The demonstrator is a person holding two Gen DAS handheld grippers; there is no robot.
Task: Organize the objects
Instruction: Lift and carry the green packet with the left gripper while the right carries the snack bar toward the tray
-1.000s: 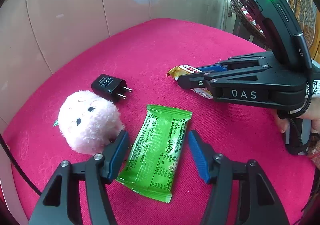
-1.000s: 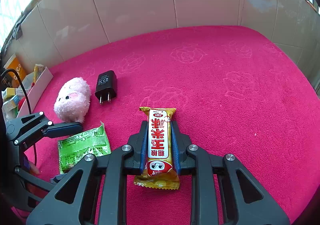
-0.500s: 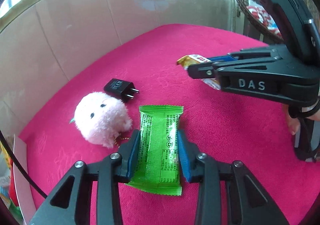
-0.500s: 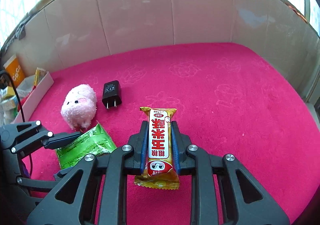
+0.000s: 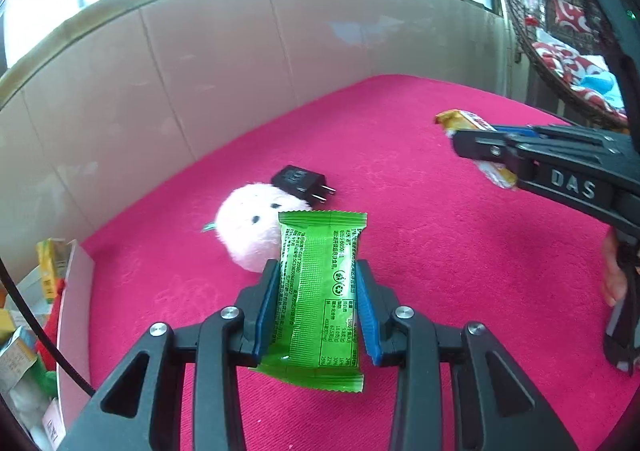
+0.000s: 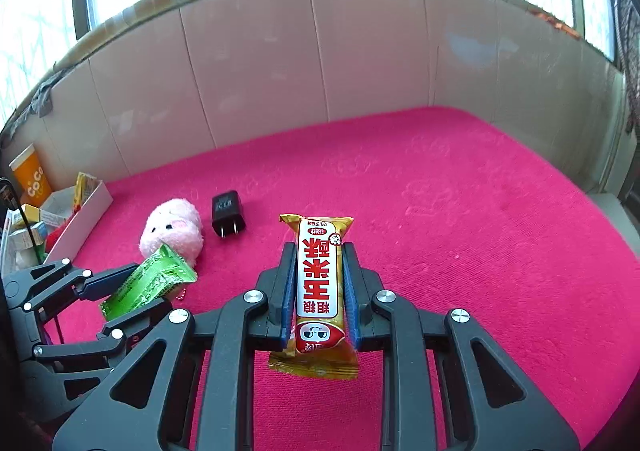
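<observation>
Grippers tilt downward over the pink carpet: left gripper clamps a green foil packet, right gripper, marked "DAS", clamps a yellow-and-red snack bar.

From my left wrist feed, the glossy green snack packet covers part of the fluffy pink plush toy. The white cardboard box is cut off at left; its contents are unreadable.

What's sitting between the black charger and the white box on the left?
The pink plush toy lies between the black charger and the white box, resting on the red cloth; the right wrist view shows it.
</observation>
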